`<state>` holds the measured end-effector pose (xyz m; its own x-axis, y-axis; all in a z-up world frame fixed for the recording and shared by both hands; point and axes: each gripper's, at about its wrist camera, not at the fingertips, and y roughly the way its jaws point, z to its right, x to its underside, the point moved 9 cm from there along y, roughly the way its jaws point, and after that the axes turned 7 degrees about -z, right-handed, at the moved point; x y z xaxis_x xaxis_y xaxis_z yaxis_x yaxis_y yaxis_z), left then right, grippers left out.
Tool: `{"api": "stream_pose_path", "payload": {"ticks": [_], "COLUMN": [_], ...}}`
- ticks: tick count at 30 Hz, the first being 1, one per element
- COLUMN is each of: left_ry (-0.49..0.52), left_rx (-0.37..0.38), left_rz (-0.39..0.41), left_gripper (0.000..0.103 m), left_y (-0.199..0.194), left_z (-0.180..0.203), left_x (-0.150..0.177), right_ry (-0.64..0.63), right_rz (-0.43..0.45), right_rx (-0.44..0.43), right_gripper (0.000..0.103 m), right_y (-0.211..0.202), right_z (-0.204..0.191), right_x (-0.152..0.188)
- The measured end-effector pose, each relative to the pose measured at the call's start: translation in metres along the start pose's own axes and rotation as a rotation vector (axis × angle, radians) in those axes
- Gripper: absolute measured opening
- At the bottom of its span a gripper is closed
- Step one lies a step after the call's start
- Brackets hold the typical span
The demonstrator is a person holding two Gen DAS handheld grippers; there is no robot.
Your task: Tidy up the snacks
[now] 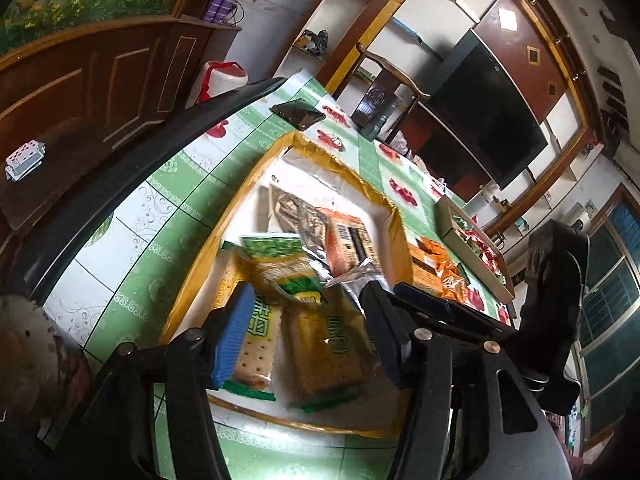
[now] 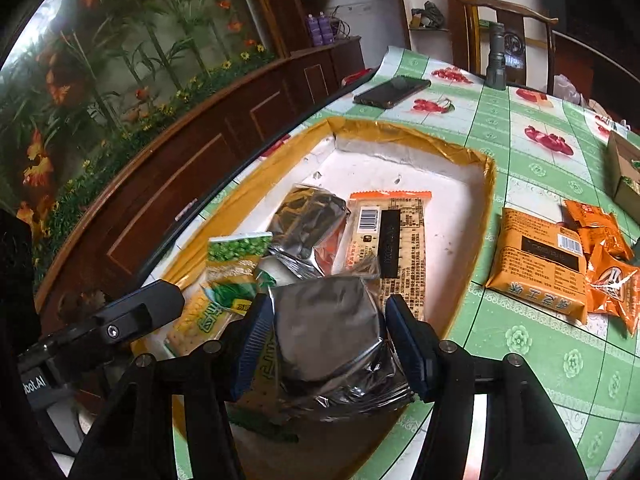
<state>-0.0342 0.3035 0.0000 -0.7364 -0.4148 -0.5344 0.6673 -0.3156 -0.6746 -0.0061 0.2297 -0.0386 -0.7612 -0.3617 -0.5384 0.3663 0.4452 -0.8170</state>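
I am carrying a silver packet (image 2: pixel 328 336) clamped in my right jaws over the half-filled tray (image 2: pixel 472 168), left jaws apart, orange packets (image 2: pixel 536 264) waiting beside.

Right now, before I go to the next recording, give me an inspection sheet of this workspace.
Surface: table under a green-checked fruit-print cloth.
Job's things: gold-rimmed tray holding green cracker packs, silver packs and one orange-edged pack; orange packs wait on the cloth outside it.
Clutter: phone, flashlight, box of sweets.
Tongs: left tongs open over the cracker packs, holding nothing; right tongs shut on a silver pack above the tray.
Cables: one by the purple bottles on the sideboard.
Surroundings: chair, flower mural, TV.
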Motion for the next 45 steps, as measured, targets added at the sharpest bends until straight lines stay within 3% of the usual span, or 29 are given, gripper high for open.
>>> {"api": "stream_pose_path", "payload": {"ticks": [3,7,9,10,11,12,14,17,23,45], "left_ry": [0.038,0.206,0.294,0.310,0.312,0.305,0.306,0.336,0.333,0.422], "left_rx": [-0.035,-0.232,-0.256,-0.213,-0.137,-0.034,0.005,-0.093,-0.164,-0.247], "left_rz": [0.032,0.172,0.267,0.282,0.269,0.203,0.111,0.088,0.071,-0.089], "left_gripper": [0.058,0.065,0.095,0.100,0.103,0.103,0.103,0.103,0.103,0.103], "left_y": [-0.011,-0.043,-0.063,-0.067,-0.067,-0.058,-0.040,-0.026,-0.022,0.017], "left_z": [0.009,0.041,0.070,0.083,0.096,0.110,0.121,0.127,0.134,0.167], "left_x": [0.000,0.001,0.007,0.011,0.017,0.027,0.038,0.049,0.053,0.098], "right_ry": [0.015,0.060,0.099,0.128,0.147,0.165,0.199,0.254,0.371,0.532], "right_rz": [0.046,0.114,0.128,0.129,0.128,0.128,0.131,0.143,0.174,0.231], "right_rx": [-0.020,-0.026,-0.038,-0.049,-0.056,-0.062,-0.060,-0.040,-0.044,-0.050], "right_gripper": [0.062,0.067,0.067,0.067,0.067,0.067,0.067,0.067,0.070,0.071], "right_y": [-0.020,-0.047,-0.056,-0.060,-0.062,-0.065,-0.071,-0.081,-0.102,-0.129], "right_z": [-0.001,0.007,0.015,0.021,0.024,0.029,0.040,0.062,0.101,0.163], "right_x": [0.005,0.020,0.031,0.038,0.043,0.047,0.055,0.068,0.088,0.128]}}
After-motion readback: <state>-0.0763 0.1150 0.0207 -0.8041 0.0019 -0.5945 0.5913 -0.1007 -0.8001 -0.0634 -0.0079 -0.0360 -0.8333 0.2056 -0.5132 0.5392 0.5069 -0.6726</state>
